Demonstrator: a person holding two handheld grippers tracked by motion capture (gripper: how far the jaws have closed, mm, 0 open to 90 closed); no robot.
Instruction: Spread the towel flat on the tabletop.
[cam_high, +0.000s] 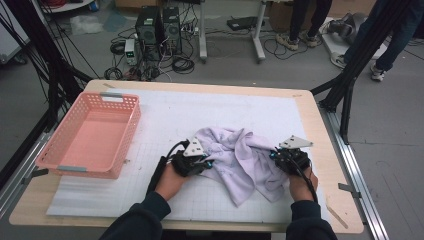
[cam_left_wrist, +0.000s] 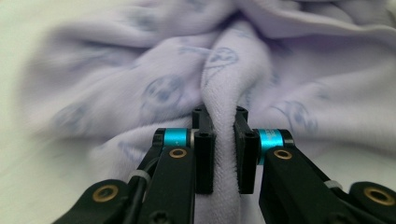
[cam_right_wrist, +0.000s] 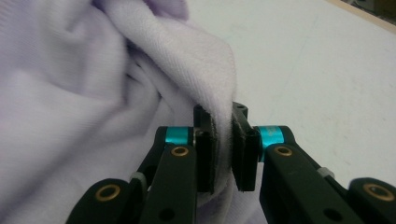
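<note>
A pale lilac towel (cam_high: 240, 157) lies crumpled on the white gridded mat, in front of the person. My left gripper (cam_high: 205, 161) is at the towel's left edge and my right gripper (cam_high: 274, 155) at its right edge. Seen from the left gripper view, the left gripper (cam_left_wrist: 223, 140) pinches a raised fold of the printed towel (cam_left_wrist: 154, 88) between its pads. Seen from the right gripper view, the right gripper (cam_right_wrist: 223, 144) is clamped on a thick fold of the towel (cam_right_wrist: 70, 107). Both hold cloth.
An empty pink plastic basket (cam_high: 67, 161) stands at the mat's left side. The wooden table (cam_high: 327, 165) ends close to the right of my right hand. Beyond the table are computers, cables and standing people's legs on the floor.
</note>
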